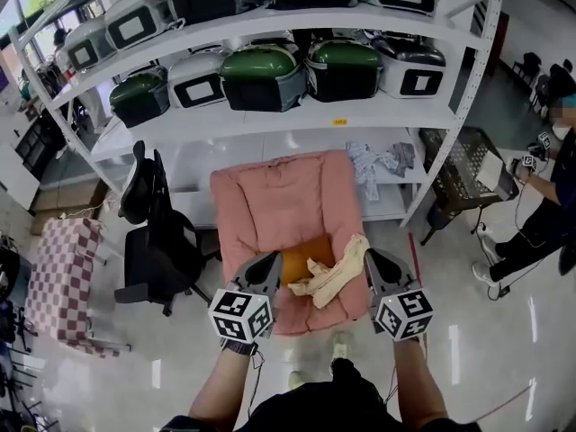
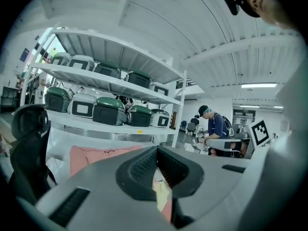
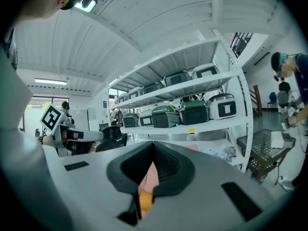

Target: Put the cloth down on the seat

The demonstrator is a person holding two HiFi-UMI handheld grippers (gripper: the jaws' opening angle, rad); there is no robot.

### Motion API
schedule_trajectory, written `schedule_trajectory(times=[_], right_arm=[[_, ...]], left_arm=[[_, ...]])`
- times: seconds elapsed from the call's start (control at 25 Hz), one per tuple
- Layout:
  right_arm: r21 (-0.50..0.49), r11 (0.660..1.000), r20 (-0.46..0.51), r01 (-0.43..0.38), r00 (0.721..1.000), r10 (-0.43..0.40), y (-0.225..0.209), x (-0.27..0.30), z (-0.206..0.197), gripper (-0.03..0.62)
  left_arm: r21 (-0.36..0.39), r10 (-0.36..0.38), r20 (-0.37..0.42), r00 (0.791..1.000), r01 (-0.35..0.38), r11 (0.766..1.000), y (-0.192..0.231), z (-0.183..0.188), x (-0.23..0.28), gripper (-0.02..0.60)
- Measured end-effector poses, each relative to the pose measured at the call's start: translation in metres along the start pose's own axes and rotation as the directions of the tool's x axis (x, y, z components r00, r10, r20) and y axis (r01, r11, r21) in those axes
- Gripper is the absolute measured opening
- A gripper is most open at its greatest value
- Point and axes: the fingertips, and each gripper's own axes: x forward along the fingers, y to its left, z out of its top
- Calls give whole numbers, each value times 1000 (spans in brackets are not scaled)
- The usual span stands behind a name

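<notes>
A cream cloth [image 1: 337,275] lies crumpled on the pink padded seat [image 1: 270,207], partly over an orange cushion [image 1: 298,260]. My left gripper [image 1: 265,266] hovers at the seat's front left, jaws together and empty, a little apart from the cloth. My right gripper [image 1: 376,265] hangs at the front right, close beside the cloth's upper end, also shut with nothing in it. In the left gripper view my left gripper [image 2: 156,152] is closed, with a bit of cloth [image 2: 162,196] showing below. In the right gripper view my right gripper [image 3: 153,148] is closed above the orange cushion [image 3: 145,199].
A black office chair [image 1: 157,241] stands left of the seat, and a pink checkered seat [image 1: 61,277] further left. White shelving [image 1: 270,115] holds several hard cases behind. A wire basket [image 1: 463,165] and a person [image 1: 549,196] are at right.
</notes>
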Motion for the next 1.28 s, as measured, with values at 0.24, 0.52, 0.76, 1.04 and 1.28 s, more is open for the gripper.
schedule_trajectory(times=[0.24, 0.52, 0.76, 1.04, 1.28], right_arm=[[-31, 999, 37, -8, 999, 9, 19, -11, 20, 4], [-64, 998, 99, 1, 995, 5, 24, -26, 53, 3], [-83, 997, 109, 6, 994, 3, 34, -34, 58, 3], [-89, 996, 119, 10, 993, 1, 41, -43, 62, 3], [-79, 997, 122, 4, 992, 6, 47, -48, 63, 3]], left_arm=[[10, 13, 72, 997, -14, 1000, -7, 27, -31, 6], [17, 24, 130, 991, -27, 1000, -12, 52, -52, 6], [19, 25, 147, 989, -28, 999, -16, 56, -63, 6], [23, 27, 166, 986, -31, 999, -19, 62, -75, 6], [29, 26, 176, 984, -31, 999, -23, 67, -83, 6]])
